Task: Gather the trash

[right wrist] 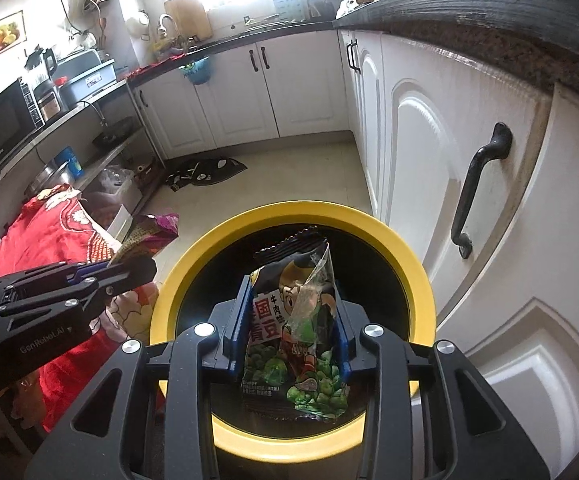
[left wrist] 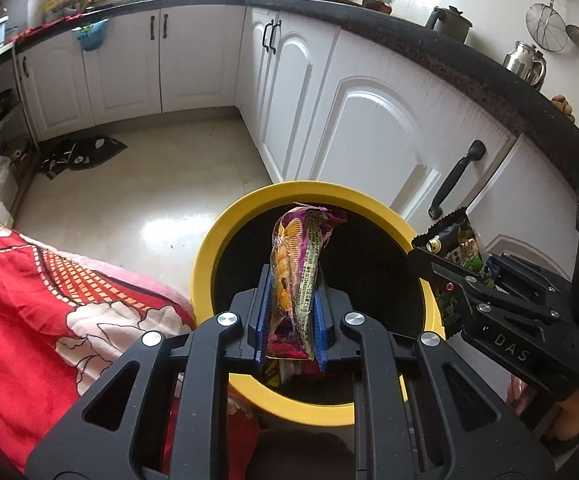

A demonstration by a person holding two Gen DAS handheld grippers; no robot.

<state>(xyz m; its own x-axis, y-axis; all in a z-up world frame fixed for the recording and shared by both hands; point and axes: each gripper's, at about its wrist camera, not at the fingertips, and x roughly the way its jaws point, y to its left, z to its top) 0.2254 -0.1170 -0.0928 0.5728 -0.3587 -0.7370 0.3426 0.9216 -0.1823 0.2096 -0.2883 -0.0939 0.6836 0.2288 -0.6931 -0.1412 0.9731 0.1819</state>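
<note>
A round bin with a yellow rim and a black inside stands on the kitchen floor; it also shows in the right wrist view. My left gripper is shut on a purple and yellow snack wrapper and holds it over the bin's mouth. My right gripper is shut on a black and green pea snack packet, also over the bin. In the left wrist view the right gripper is at the bin's right rim. In the right wrist view the left gripper is at the bin's left.
White cabinet doors with black handles stand close on the right under a dark counter. A red patterned cloth lies left of the bin. A dark mat lies on the pale tiled floor further ahead.
</note>
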